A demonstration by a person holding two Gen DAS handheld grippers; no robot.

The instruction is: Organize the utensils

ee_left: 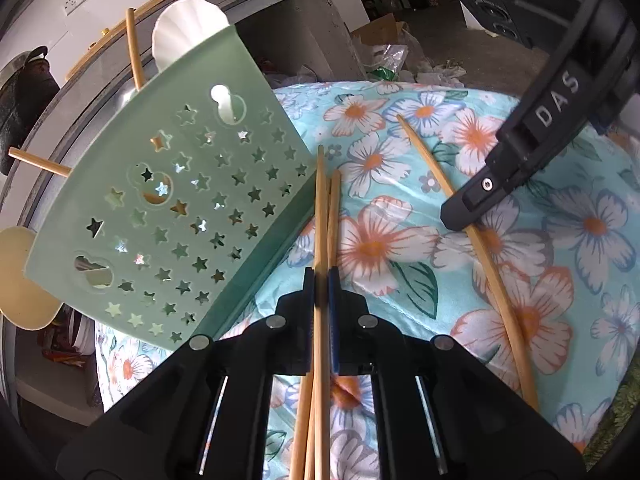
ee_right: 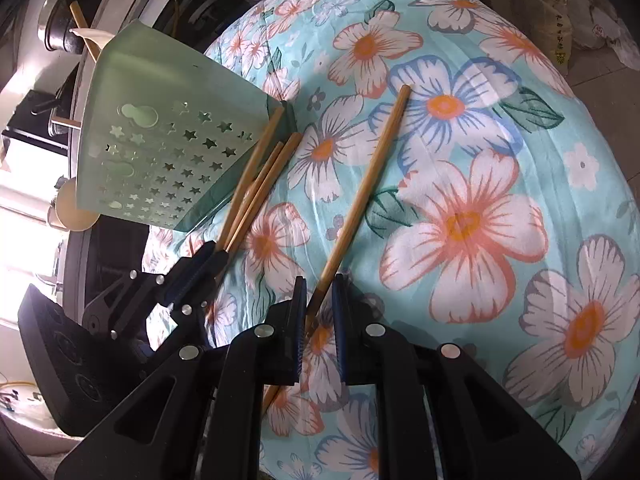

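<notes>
A bundle of three light bamboo chopsticks [ee_left: 325,216] is clamped between the closed pads of the left gripper [ee_left: 322,280], the tips lying against the lower edge of a pale green plastic utensil holder pierced with star-shaped holes [ee_left: 168,200]. The holder is seen tipped on its side at the border of a turquoise cloth printed with orange and white flowers [ee_right: 460,208]. A single bamboo chopstick [ee_right: 360,196] is pinched near its lower end by the nearly closed right gripper [ee_right: 320,292]; it lies flat on the cloth, well apart from the bundle. Wooden handles [ee_left: 134,46] and a white scalloped piece [ee_left: 188,26] are noted beyond the holder's far end.
</notes>
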